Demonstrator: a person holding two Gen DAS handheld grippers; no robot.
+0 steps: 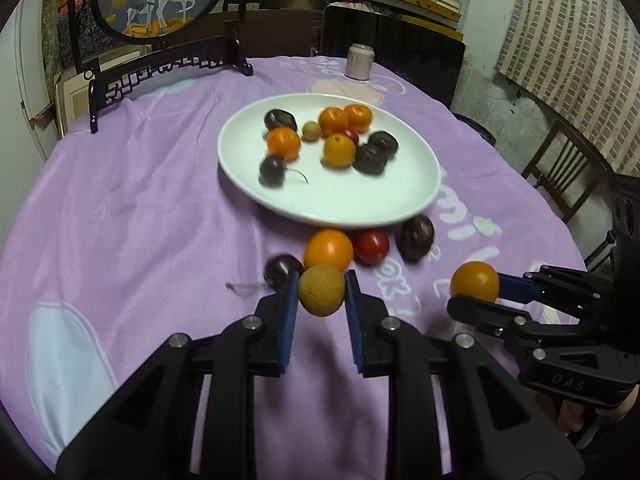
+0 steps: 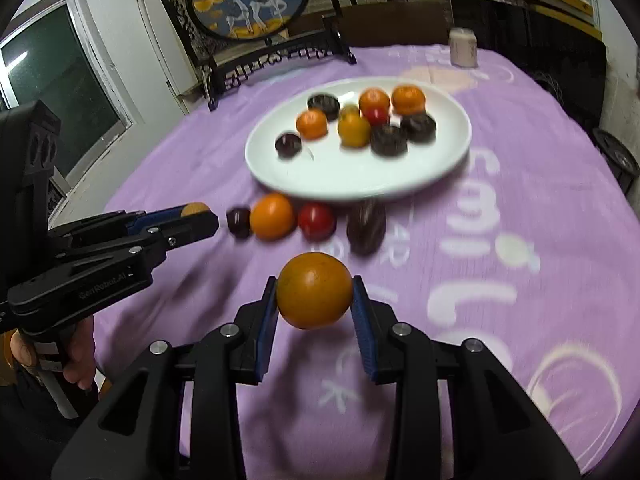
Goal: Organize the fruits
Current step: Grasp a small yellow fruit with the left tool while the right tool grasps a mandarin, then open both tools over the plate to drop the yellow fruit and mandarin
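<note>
My left gripper [image 1: 321, 289] is shut on a small tan round fruit [image 1: 321, 290], held above the cloth in front of the white plate [image 1: 400, 200]. My right gripper [image 2: 314, 292] is shut on an orange [image 2: 314, 290]; it shows at the right in the left wrist view [image 1: 475, 282]. The plate [image 2: 360, 184] holds several oranges, dark fruits, a red one and a tan one. On the cloth by the plate's near rim lie a dark cherry [image 1: 282, 268], an orange [image 1: 329, 249], a red fruit [image 1: 371, 246] and a dark fruit [image 1: 416, 237].
The table has a purple cloth [image 1: 140, 220]. A framed deer screen on a black stand [image 1: 160, 0] stands at the back left. A pale can [image 1: 359, 61] stands at the far edge. A wooden chair [image 1: 568, 176] is off to the right.
</note>
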